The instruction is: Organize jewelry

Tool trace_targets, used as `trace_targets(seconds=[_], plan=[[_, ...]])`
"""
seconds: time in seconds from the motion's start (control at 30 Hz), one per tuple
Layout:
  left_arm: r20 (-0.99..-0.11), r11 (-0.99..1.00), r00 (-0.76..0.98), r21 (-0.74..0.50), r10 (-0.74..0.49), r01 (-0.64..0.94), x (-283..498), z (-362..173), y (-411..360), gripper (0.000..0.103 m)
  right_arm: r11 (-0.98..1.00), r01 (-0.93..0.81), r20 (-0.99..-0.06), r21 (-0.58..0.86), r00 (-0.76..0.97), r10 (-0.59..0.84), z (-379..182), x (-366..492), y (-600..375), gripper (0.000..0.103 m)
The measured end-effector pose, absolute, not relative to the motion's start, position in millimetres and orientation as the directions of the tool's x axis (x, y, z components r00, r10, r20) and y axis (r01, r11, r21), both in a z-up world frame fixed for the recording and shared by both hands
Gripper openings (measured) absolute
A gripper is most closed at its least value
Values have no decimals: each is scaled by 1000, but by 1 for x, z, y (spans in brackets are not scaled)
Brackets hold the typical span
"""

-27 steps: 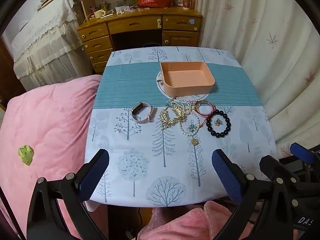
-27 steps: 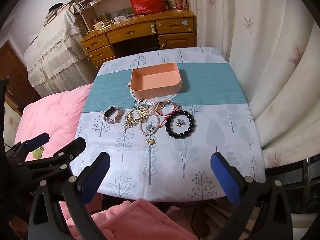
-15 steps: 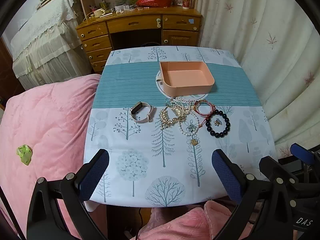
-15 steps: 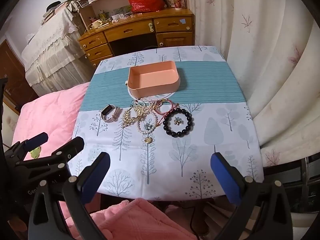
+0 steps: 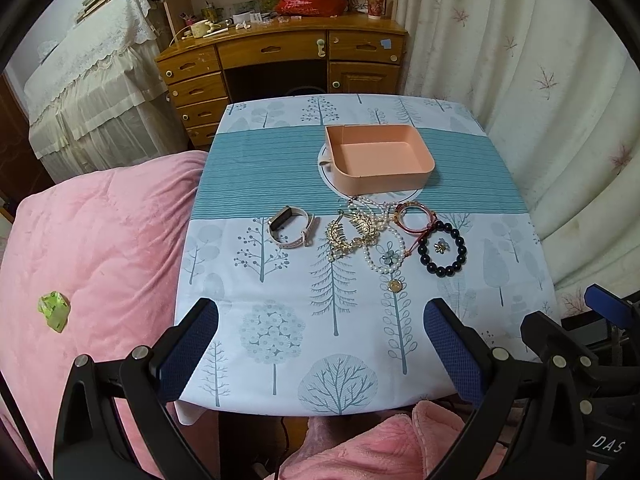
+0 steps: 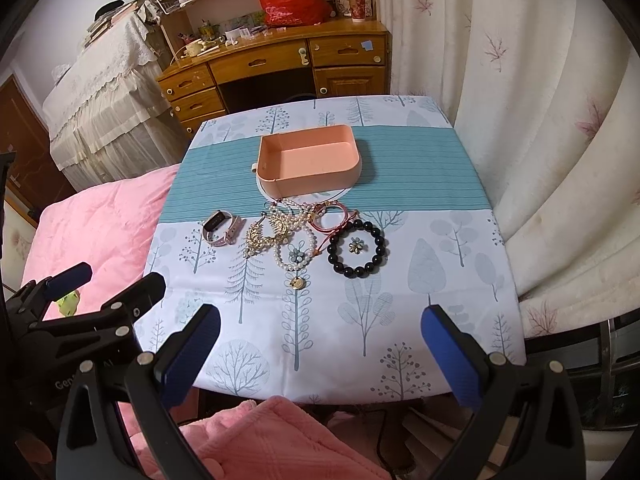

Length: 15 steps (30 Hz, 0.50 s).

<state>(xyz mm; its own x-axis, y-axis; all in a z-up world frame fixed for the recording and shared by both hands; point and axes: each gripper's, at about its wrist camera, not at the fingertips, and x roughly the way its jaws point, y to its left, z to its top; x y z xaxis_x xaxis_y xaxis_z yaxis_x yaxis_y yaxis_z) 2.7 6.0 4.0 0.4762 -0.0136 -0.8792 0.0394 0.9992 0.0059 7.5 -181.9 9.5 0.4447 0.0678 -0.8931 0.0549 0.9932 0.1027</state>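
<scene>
Tree-printed cloth with a teal striped band is covering the table (image 5: 280,320) ahead of you, with a wooden desk (image 5: 280,52) standing beyond it, pale curtains (image 6: 540,120) hanging to the right and a pink quilt (image 5: 92,240) lying to the left.

You are holding the left tool (image 5: 322,330) over the near edge of the table with its blue-padded jaws spread wide and nothing between them. You are holding the right tool (image 6: 320,334) just beside it on the right, likewise released and gripping nothing; its view is catching the left tool's black frame at lower left.

Straight ahead of both tools, on the teal band, the pink tray (image 5: 380,158) is sitting open with nothing visible inside. Just nearer to you, the jewelry is lying in a loose row on the cloth: a watch (image 5: 292,228) with a pale strap is lying furthest left, apart from the others. A gold hair comb (image 5: 352,232) is tangling with a pearl necklace (image 5: 386,256), whose pendant is pointing toward you. A red cord bracelet (image 5: 414,220) is touching a black bead bracelet (image 5: 442,248), which is ringing a small flower brooch (image 6: 356,246).
</scene>
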Motion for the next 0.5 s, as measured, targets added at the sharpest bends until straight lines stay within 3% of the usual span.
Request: trace_targets(seconds=[0.5], plan=[[-877, 999, 481, 12, -8, 40, 4, 3, 4, 101, 994, 54, -892, 100, 448, 66, 11, 7, -181, 101]])
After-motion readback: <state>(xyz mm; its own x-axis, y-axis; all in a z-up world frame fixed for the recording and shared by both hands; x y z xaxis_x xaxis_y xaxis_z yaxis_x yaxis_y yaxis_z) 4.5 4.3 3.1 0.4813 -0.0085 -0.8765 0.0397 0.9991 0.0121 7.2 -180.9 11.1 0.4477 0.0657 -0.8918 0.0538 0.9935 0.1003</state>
